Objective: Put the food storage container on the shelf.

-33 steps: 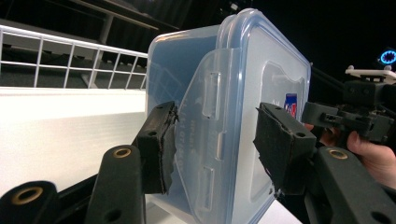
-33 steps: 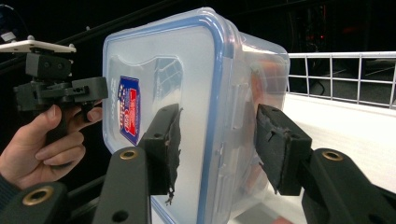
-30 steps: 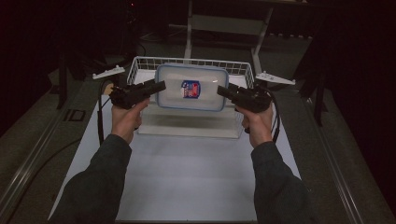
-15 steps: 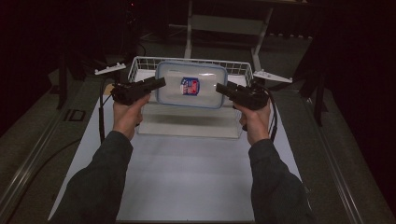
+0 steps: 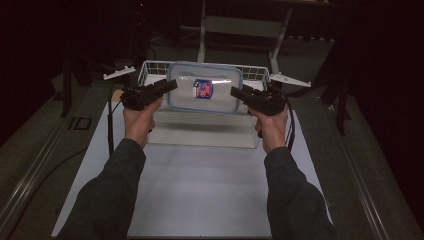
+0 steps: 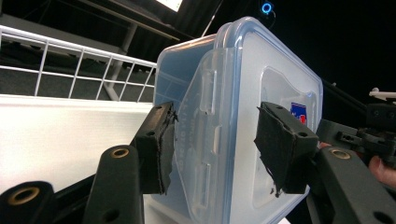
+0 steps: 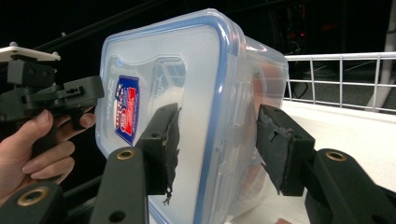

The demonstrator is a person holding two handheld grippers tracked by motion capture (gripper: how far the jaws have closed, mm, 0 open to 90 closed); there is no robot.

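Note:
A clear plastic container (image 5: 204, 95) with a blue-rimmed lid and a red-and-blue label hangs in the air, tilted so the lid faces me, just in front of the white wire basket (image 5: 150, 67). My left gripper (image 5: 171, 86) is shut on its left end and my right gripper (image 5: 235, 93) on its right end. In the left gripper view the container (image 6: 243, 116) sits between the jaws of the left gripper (image 6: 215, 140), one pad on the base and one on the lid. The right gripper (image 7: 217, 140) clamps the container (image 7: 187, 93) the same way.
Under the container lies a low white platform (image 5: 200, 135) on a white table mat (image 5: 200, 195). The wire basket (image 6: 70, 60) (image 7: 336, 70) stands behind it. Dark floor, a metal stand and cables surround the table.
Both hands and the container have edged slightly up and away from me. Both grips are unchanged.

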